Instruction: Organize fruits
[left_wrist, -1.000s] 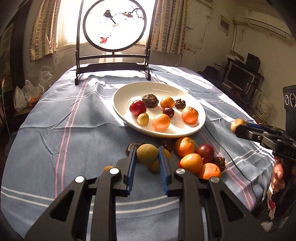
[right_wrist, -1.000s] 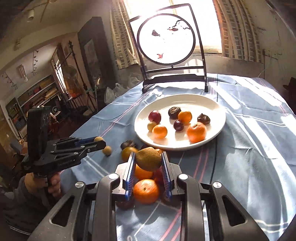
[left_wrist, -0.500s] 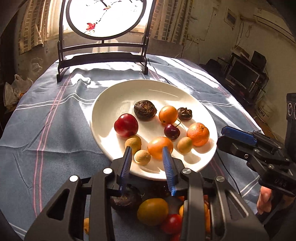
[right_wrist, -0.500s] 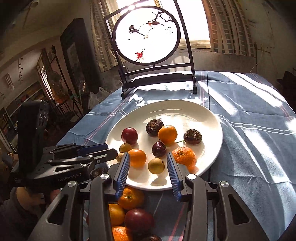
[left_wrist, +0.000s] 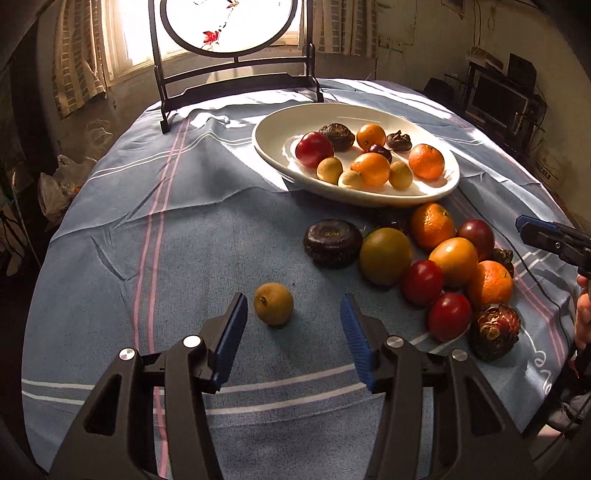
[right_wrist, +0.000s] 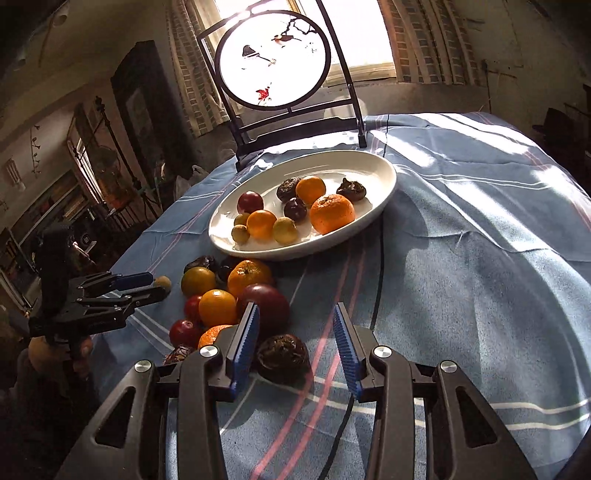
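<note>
A white oval plate (left_wrist: 273, 147) (right_wrist: 384, 184) holds several fruits: oranges, a red one, dark ones and small yellow-brown ones. A pile of loose fruit (left_wrist: 443, 258) (right_wrist: 221, 295) lies on the blue cloth in front of it. My left gripper (left_wrist: 291, 317) is open and empty, low over the cloth, with a small yellow-brown fruit (left_wrist: 273, 303) lying between its fingertips. It also shows in the right wrist view (right_wrist: 147, 286). My right gripper (right_wrist: 295, 325) is open and empty, with a dark wrinkled fruit (right_wrist: 282, 356) between its fingers.
A round painted screen on a black stand (left_wrist: 236, 85) (right_wrist: 273, 59) stands behind the plate at the table's far edge. A black cable (right_wrist: 376, 295) runs over the cloth right of the plate. Furniture surrounds the table.
Both grippers carried small fruits to the plate, let them go there, then drew back to the near side. Both are now open wide over the loose fruit.
</note>
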